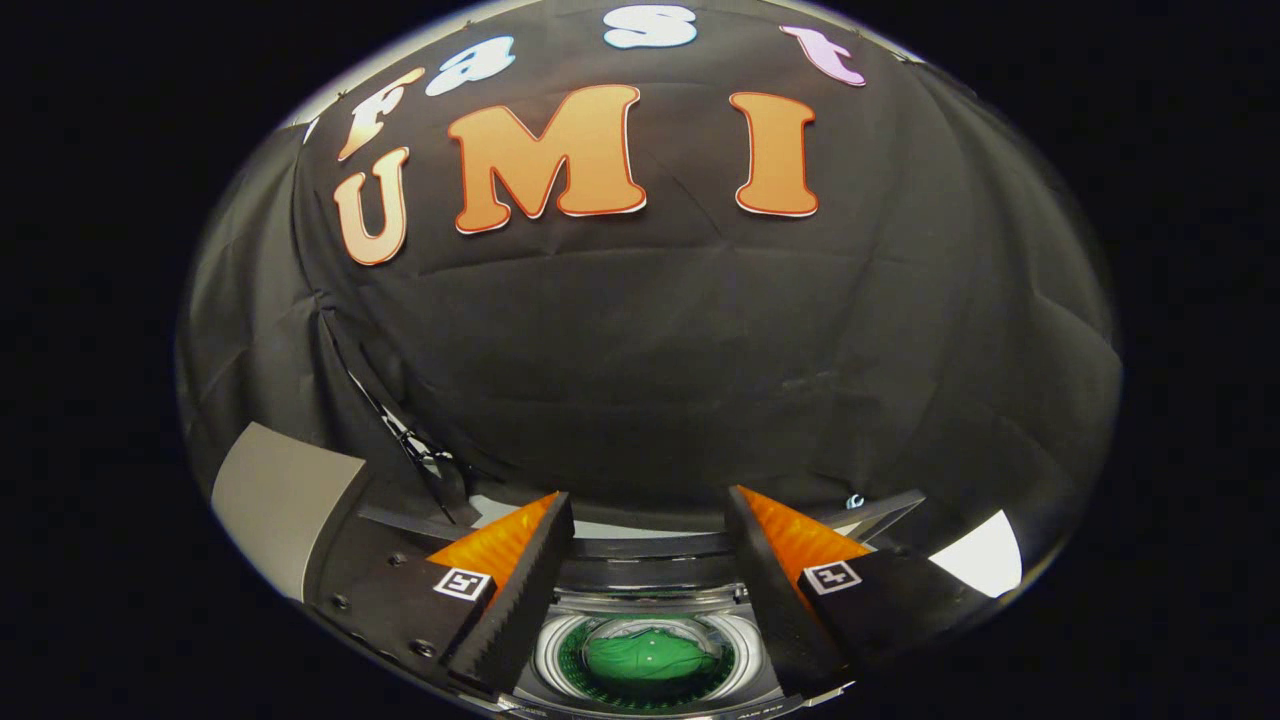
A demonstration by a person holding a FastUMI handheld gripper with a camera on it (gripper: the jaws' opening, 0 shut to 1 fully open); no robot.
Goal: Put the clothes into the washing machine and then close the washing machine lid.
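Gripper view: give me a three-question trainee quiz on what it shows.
1. True or false: the gripper has its fingers closed on the green garment.
2. Where does the green garment lie? A) draped over the rim B) in the washing machine drum, seen between the fingers C) on the floor
3. Fill in: the fingers stand ____, holding nothing.

Key: 1 false; 2 B; 3 open

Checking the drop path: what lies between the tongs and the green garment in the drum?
Nothing: in the gripper view the open tongs frame only bare space above the green garment.
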